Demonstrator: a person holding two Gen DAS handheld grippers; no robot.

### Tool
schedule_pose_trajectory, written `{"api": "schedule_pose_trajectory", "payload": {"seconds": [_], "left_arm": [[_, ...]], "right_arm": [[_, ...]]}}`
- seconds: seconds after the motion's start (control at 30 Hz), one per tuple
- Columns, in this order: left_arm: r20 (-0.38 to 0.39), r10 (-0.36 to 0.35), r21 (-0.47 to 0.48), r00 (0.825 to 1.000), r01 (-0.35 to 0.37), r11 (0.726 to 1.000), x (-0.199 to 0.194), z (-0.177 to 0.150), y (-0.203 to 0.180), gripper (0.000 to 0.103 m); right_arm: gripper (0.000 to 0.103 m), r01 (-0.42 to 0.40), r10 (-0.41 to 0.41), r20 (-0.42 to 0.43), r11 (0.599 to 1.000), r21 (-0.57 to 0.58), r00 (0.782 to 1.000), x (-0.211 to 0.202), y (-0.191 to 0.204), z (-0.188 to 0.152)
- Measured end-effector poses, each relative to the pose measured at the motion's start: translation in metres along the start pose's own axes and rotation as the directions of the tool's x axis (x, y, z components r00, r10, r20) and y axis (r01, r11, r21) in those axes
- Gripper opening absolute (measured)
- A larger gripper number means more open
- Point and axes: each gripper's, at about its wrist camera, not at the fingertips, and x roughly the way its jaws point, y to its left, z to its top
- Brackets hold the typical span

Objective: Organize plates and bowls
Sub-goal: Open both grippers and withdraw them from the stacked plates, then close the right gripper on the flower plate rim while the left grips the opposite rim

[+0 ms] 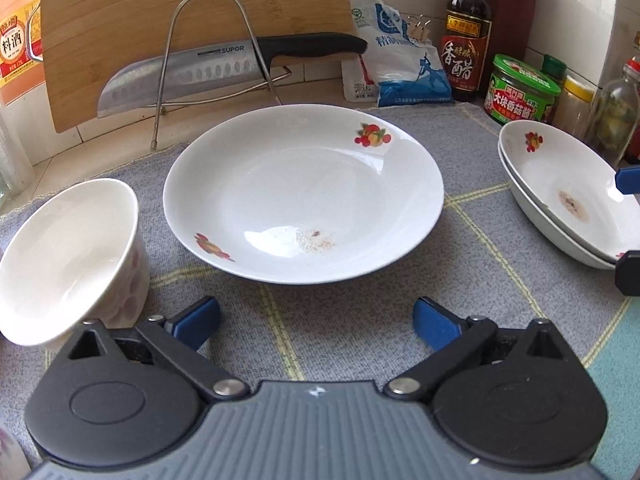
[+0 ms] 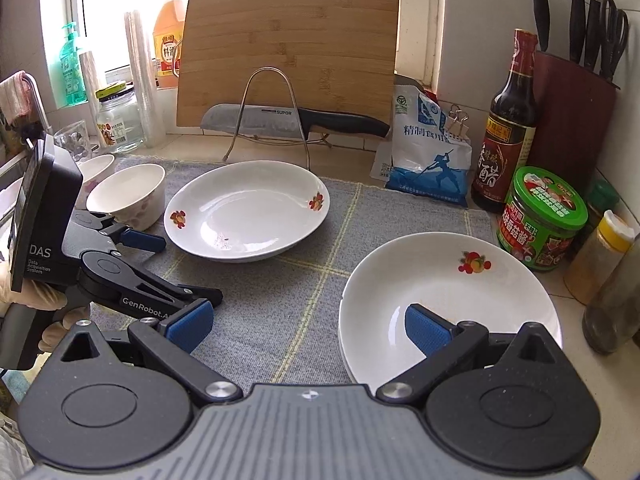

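A white plate with fruit prints [image 1: 304, 188] [image 2: 246, 210] lies alone on the grey mat [image 1: 360, 320]. A stack of two like plates [image 1: 568, 196] [image 2: 448, 300] lies to its right. A white bowl [image 1: 68, 256] [image 2: 128, 194] stands left of the single plate, with a second bowl [image 2: 98, 164] behind it. My left gripper [image 1: 316, 320] [image 2: 176, 268] is open and empty, just in front of the single plate. My right gripper [image 2: 308, 328] is open; its right finger [image 2: 428, 330] hangs over the near left part of the stack, its left finger over the mat.
A wire rack [image 2: 268, 112] with a knife [image 1: 224, 68] and a bamboo board [image 2: 288, 52] stand behind the mat. A salt bag [image 2: 428, 152], vinegar bottle [image 2: 508, 128], green-lidded jar [image 2: 540, 220] and knife block [image 2: 572, 112] line the right. Jars and glasses [image 2: 116, 120] stand far left.
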Motion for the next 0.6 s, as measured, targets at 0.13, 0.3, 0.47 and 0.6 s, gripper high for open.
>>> {"api": "schedule_pose_trajectory", "payload": {"seconds": [0.13, 0.3, 0.47, 0.6], "left_arm": [[0.023, 0.003, -0.004, 1.000, -0.003, 1.000, 0.000, -0.002, 0.000, 0.103], [0.045, 0.019, -0.020, 0.999, -0.018, 1.000, 0.000, -0.004, -0.002, 0.103], [0.046, 0.049, -0.051, 0.998, -0.047, 0.998, 0.004, 0.001, -0.009, 0.103], [0.057, 0.077, -0.081, 0.995, -0.072, 0.994, 0.007, 0.002, -0.013, 0.103]], "right_arm": [[0.103, -0.020, 0.018, -0.036, 0.998, -0.051, 0.999, 0.013, 0.005, 0.016], [0.103, -0.094, 0.084, -0.064, 0.980, -0.175, 0.994, 0.034, 0.004, 0.042], [0.103, -0.213, 0.185, -0.121, 0.933, -0.290, 0.975, 0.070, -0.002, 0.072], [0.103, -0.302, 0.257, -0.172, 0.892, -0.336, 0.951, 0.100, -0.007, 0.092]]}}
